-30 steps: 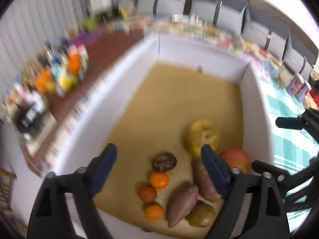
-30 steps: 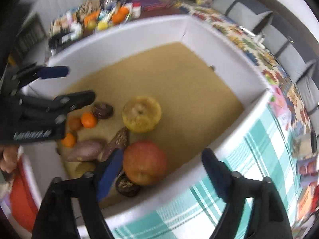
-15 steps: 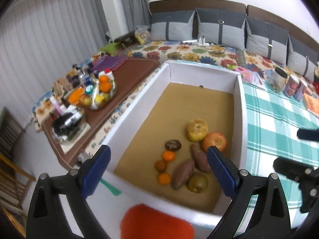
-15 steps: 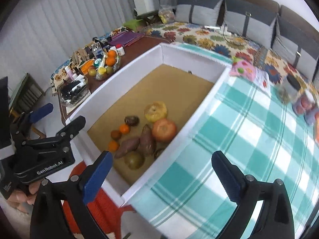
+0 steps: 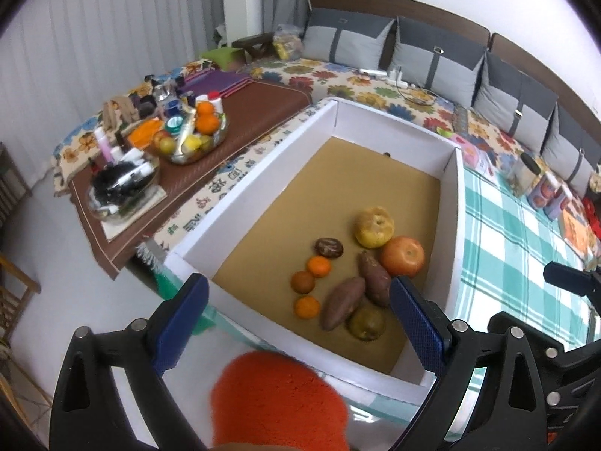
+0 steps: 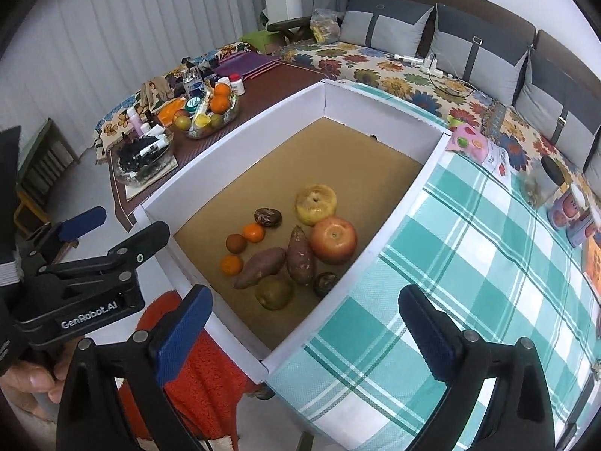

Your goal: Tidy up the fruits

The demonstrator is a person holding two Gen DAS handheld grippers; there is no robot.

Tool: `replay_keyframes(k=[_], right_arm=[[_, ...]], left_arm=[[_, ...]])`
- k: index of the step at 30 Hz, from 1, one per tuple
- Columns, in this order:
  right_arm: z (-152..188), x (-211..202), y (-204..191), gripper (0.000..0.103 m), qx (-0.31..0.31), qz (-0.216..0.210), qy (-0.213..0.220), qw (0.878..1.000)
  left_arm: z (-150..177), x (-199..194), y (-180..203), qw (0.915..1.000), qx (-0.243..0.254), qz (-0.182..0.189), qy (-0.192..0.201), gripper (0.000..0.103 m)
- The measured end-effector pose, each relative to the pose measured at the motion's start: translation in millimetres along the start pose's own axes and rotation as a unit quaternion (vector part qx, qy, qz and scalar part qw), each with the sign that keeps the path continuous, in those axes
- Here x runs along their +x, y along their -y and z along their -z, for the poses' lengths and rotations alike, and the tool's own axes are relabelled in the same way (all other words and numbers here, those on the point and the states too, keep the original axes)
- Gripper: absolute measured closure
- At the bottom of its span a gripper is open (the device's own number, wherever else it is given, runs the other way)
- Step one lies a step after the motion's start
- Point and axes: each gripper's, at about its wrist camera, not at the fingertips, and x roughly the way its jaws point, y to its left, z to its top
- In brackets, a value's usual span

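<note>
Your white box holds the fruits at its near end: a yellow pear touching a red apple, two sweet potatoes, three oranges. Your left hand-held gripper and right hand-held gripper have just spread wide, gripping nothing.

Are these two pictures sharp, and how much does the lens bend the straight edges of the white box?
Left wrist view: sharp, evenly lit, the white box walls bow outward, corners black. Right wrist view: also sharp, the checked cloth lines curve, no glare on the fruit.
</note>
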Motion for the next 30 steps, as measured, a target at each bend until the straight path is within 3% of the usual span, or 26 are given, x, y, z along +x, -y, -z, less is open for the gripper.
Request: replay_keyframes(k=[30], right_arm=[[-7, 22, -10, 0.004, -0.014, 0.006, -0.011, 1.0]], left_arm=[[-1, 11, -15, 0.9996, -0.01, -0.028, 0.003, 0.005]])
